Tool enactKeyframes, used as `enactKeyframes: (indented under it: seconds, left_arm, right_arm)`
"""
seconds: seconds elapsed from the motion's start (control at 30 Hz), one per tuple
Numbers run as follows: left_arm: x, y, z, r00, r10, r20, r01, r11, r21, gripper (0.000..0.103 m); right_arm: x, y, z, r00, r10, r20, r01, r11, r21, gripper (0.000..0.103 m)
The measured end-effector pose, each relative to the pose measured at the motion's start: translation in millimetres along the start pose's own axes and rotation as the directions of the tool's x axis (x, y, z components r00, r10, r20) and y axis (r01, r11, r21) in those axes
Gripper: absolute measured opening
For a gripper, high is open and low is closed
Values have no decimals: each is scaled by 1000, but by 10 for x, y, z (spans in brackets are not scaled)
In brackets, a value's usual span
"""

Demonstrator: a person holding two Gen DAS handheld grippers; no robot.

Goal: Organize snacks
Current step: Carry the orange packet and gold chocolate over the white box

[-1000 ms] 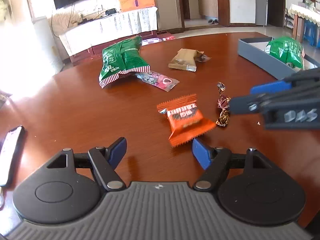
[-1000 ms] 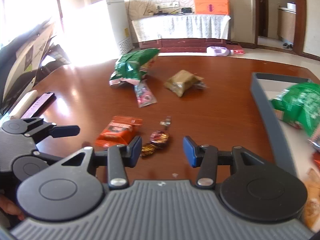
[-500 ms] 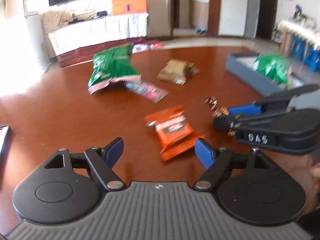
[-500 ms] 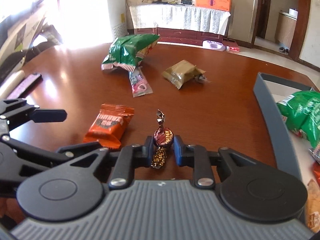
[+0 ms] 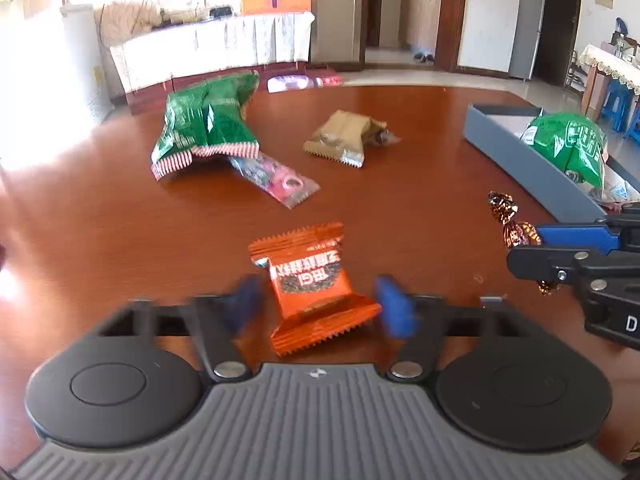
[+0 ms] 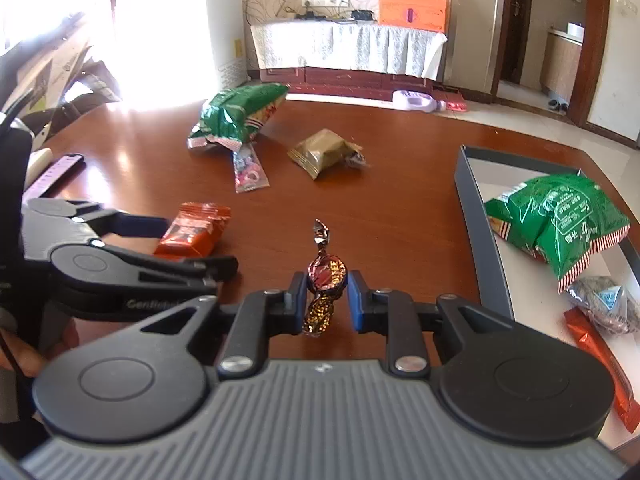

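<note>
The right tongs (image 6: 324, 300) clamped the light, crinkly candy (image 6: 325, 276) by its firm middle, above the desk (image 6: 400, 208). The left tongs (image 5: 316, 304), apart, had just been closing around the orange packet (image 5: 312, 284): slippery, best pinched across.

Left gripper (image 5: 318, 306) jaws motion-blurred

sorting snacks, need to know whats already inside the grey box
In the grey box lie a green bag, a small grey packet and an orange packet. Anything under the green bag or past the picture edge is hidden.
</note>
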State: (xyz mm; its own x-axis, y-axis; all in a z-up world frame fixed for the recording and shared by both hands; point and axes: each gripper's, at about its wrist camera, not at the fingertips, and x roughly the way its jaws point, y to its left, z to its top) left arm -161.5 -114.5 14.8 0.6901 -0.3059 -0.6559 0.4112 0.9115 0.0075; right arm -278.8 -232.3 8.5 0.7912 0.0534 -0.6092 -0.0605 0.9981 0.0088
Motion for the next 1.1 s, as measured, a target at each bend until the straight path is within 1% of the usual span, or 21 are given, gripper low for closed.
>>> enactKeyframes:
  seconds: [0.1, 0.23, 0.3, 0.4, 0.57, 0.67, 0.73, 0.87, 1.1]
  left_arm:
    - [-8, 3, -26, 1000, 6, 7, -6, 1000, 1, 55]
    - [-33, -101, -56, 999, 29, 21, -29, 999, 43, 54]
    - [-69, -191, -67, 998, 45, 42, -48, 996, 80, 54]
    - [-109, -309, -75, 998, 34, 61, -40, 994, 105, 54]
    - [-146, -589, -51, 995, 46, 93, -62, 982, 181, 54]
    - [-188, -739, -22, 993, 38, 112, -60, 977, 205, 54]
    - [-215, -812, 8, 992, 35, 118, -58, 977, 203, 54]
    - [-265, -984, 60, 988, 39, 151, -73, 970, 232, 54]
    - [-325, -1269, 126, 984, 9, 178, -57, 962, 268, 55]
  right_arm:
    - [-71, 33, -3, 1000, 15, 13, -15, 1000, -7, 25]
    - [-191, 103, -7, 999, 20, 40, -19, 999, -25, 25]
    - [-259, 115, -2, 998, 15, 59, -13, 999, -35, 25]
    - [-370, 121, 11, 996, 4, 93, 0, 999, -40, 25]
    - [-501, 73, 40, 992, -9, 123, 14, 999, -36, 25]
    - [-592, 49, 40, 990, -28, 141, 35, 998, -49, 25]
    - [-641, 10, 39, 987, -44, 152, 53, 997, -52, 25]
    - [-745, -126, 28, 984, -65, 167, 71, 997, -33, 25]
    - [-929, -383, -5, 976, -94, 195, 94, 996, 9, 25]
